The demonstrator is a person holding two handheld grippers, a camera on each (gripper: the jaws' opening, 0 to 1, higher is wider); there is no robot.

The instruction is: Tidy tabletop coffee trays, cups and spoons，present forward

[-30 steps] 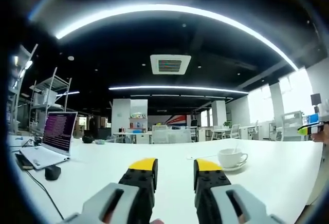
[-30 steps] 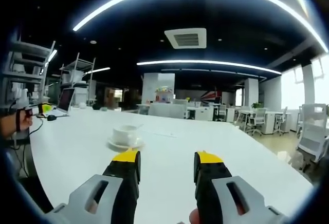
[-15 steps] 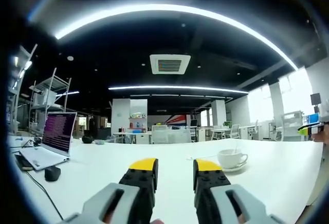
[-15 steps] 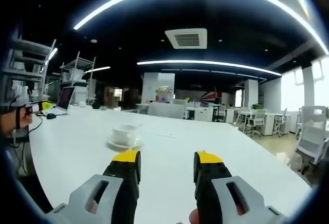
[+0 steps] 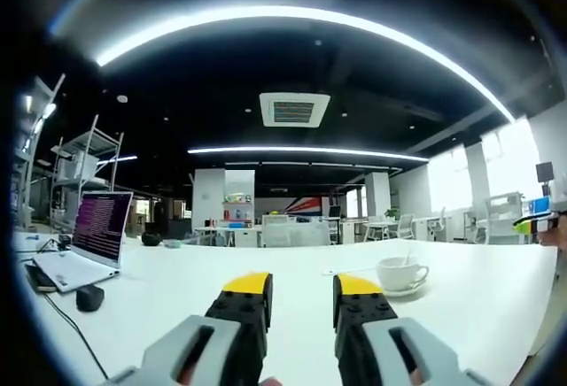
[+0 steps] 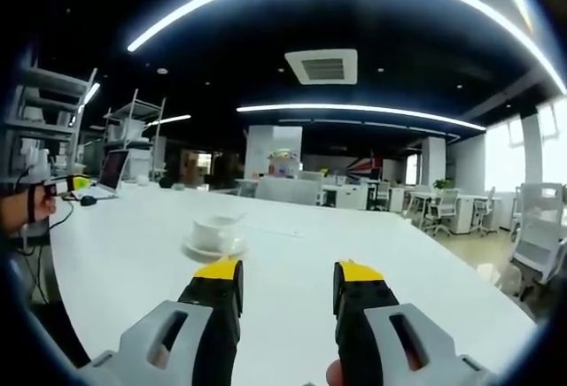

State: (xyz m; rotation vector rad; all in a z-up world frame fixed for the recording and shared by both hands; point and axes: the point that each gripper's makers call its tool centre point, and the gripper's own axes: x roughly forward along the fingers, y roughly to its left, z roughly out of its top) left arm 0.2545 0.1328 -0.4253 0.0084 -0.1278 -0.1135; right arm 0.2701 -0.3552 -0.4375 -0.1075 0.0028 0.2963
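A white coffee cup (image 5: 400,272) stands on a white saucer (image 5: 404,289) on the white table, ahead and to the right of my left gripper (image 5: 301,284). A thin spoon handle sticks up out of the cup. The left gripper hangs low over the table, jaws open with nothing between them. In the right gripper view the same cup (image 6: 213,230) and saucer (image 6: 211,250) sit ahead and to the left of my right gripper (image 6: 287,271), which is open and empty as well. The other gripper's yellow tip (image 6: 78,184) peeks in at the far left, beside a hand.
An open laptop (image 5: 92,240) with a lit screen, a black mouse (image 5: 89,297) and cables lie on the table's left part. Metal shelving (image 5: 78,169) stands behind. Office desks and chairs (image 6: 538,227) fill the room beyond the table's far edge.
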